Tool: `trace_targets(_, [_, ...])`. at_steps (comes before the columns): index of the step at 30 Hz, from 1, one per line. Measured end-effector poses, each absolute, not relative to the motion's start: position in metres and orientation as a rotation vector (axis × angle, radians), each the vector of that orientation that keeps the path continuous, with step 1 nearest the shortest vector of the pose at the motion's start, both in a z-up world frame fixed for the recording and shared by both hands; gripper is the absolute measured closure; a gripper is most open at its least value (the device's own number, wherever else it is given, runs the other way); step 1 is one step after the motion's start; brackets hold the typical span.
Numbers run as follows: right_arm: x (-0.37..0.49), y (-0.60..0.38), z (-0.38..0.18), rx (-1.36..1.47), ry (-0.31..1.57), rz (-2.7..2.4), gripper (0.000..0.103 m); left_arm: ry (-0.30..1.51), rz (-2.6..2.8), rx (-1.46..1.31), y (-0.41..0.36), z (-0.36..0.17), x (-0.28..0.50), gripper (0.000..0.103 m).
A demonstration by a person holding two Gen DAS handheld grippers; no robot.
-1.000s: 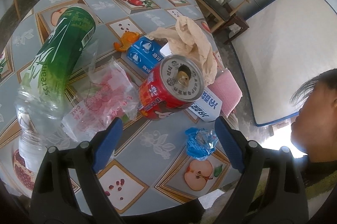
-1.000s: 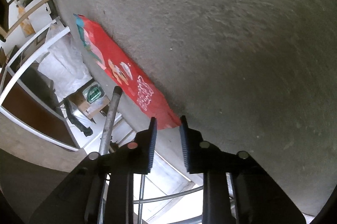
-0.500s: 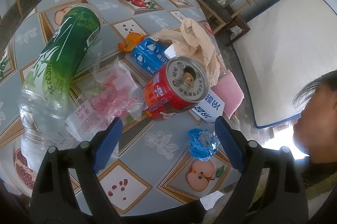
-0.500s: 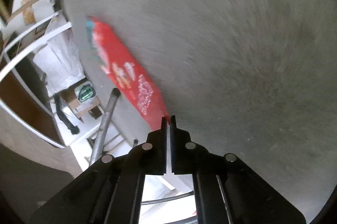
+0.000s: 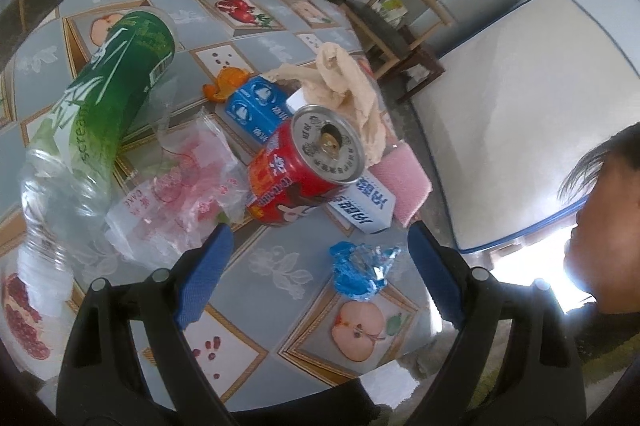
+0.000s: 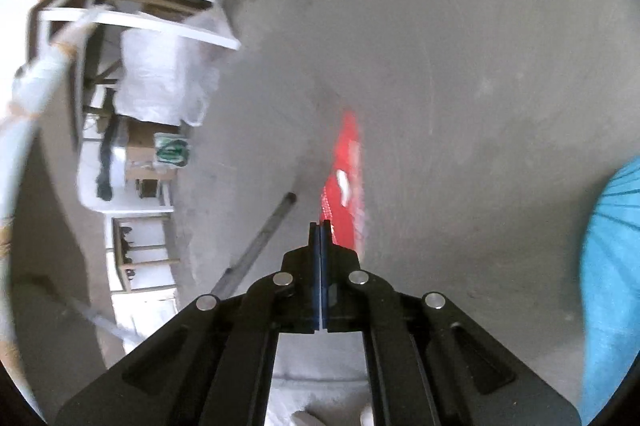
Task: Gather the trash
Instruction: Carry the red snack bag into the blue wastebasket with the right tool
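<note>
My right hand-held gripper [image 6: 321, 226] is clenched on the red wrapper [image 6: 343, 186] above the floor [image 6: 460, 46]; my left hand-held gripper [image 5: 316, 250] hangs released near the worktop [image 5: 260, 266] edge, facing the can [image 5: 304, 174].

Red wrapper [image 6: 343, 186] blurred, seemingly pinched, dangling; red can [image 5: 304, 172] tipped on table

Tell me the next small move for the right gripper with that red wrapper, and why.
Probably carry it toward the blue bin at the right edge. The right gripper is shut on the red wrapper, which hangs from its fingers above the concrete floor, so dropping it in comes next.
</note>
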State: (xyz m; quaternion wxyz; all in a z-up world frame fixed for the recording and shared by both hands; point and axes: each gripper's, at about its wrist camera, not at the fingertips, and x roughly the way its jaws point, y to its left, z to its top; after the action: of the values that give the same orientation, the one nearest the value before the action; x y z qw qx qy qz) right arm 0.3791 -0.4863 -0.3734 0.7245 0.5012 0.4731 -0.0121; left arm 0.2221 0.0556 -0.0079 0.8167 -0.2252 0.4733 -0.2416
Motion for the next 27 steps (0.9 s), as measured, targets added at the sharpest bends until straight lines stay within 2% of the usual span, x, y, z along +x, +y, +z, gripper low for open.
trace_targets(6, [0.3,-0.534,-0.288,1.139,0.94,-0.001,0.103,0.952,-0.592,-0.515,0.053,-0.005,0.21,0.018])
trace_targets(13, [0.181,-0.579,-0.232,1.217,0.801,-0.084,0.103,0.894,-0.652,-0.502,0.05,0.003,0.19,0.018])
trace_targets(18, [0.102,-0.593,-0.246,1.281,0.801,-0.242,0.103,0.852,-0.691,-0.509,0.051,0.009,0.174,0.018])
trace_targets(23, [0.033,-0.604,-0.297,1.404,0.815,-0.383,0.103,0.812,-0.709,-0.53,0.059,0.015,0.162,0.018])
trace_targets(27, [0.013,-0.61,-0.326,1.449,0.811,-0.492,0.103,0.792,-0.718,-0.536,0.065,0.019,0.152,0.018])
